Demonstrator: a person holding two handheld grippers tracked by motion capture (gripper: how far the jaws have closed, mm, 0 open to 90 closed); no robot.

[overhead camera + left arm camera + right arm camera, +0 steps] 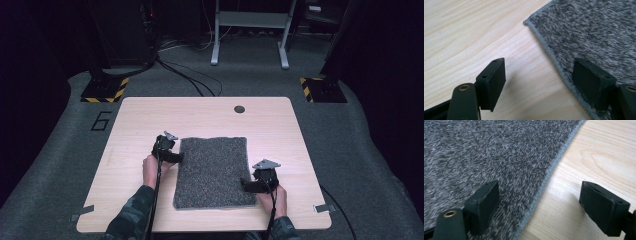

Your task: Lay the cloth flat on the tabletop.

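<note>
A: High view first. What's in hand?

B: A grey mat (214, 171) lies flat on the table (150, 115), near the front, long side running away from the person. The left gripper (176, 157) sits at the mat's left edge, toward the far end; the right gripper (247, 185) is at the right edge near the front corner. I'd judge this as the approach to grasping both edges, perhaps to lift or fold the mat.

A: Left gripper view?

B: Its jaws stand wide apart with nothing pinched. One fingertip (492, 80) hangs over bare wood, the other over the pile, so they straddle the stitched border. The mat's rounded corner (526, 22) lies ahead. The pile is short, mottled grey and shaggy, with a neat bound hem; the wood is pale with fine grain, smooth.

A: Right gripper view?

B: Much the same, mirrored. Jaws wide, holding nothing; one fingertip (484, 201) over the pile, the other over the wood, the hem (547, 176) running between them.

A: So what does the next move call for?

B: My guess: each gripper needs one jaw slid under the hem. The mat lies flush, so a low, shallow entry is needed, then closing on the thin soft edge. It's limp, so it'll sag when raised.
</note>
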